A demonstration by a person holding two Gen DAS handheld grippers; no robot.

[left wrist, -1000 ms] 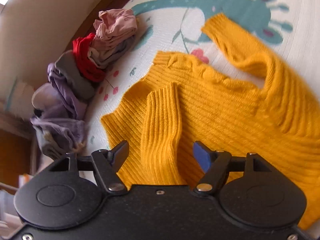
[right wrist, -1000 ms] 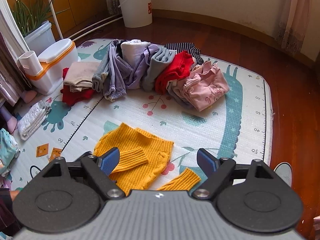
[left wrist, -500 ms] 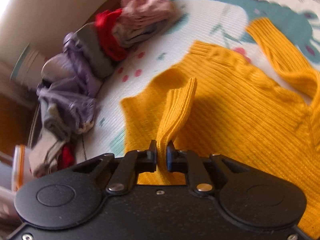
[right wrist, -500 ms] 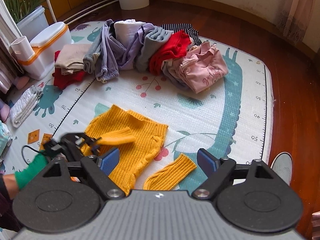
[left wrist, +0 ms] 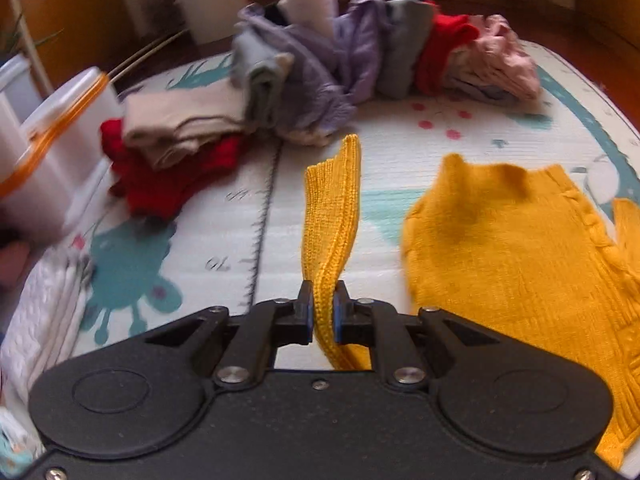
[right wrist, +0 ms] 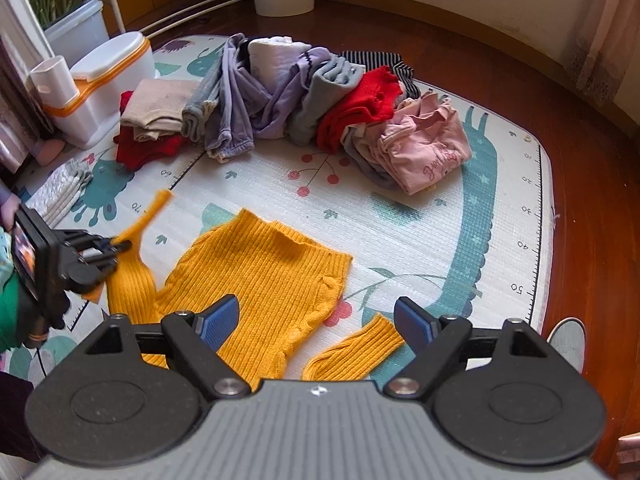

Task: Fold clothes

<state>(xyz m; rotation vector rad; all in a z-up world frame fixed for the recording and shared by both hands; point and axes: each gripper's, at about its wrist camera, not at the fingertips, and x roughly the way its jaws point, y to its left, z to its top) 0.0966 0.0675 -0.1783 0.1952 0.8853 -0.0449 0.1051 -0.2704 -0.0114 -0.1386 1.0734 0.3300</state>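
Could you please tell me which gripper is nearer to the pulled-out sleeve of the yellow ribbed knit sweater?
Left. The left gripper is shut on the sweater's pulled-out sleeve, holding it off the mat. The right gripper is open, above the sweater's body, clear of that sleeve.

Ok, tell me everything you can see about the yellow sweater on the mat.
The yellow sweater is a mustard ribbed knit with a cable twist running near one side. Its body lies mostly flat on the play mat, hem end toward the clothes pile, slightly rumpled. One sleeve is lifted off the mat, pinched between the shut fingers of the left gripper, its ribbed cuff drooping. The other sleeve lies on the mat beneath the open right gripper, which is not touching it.
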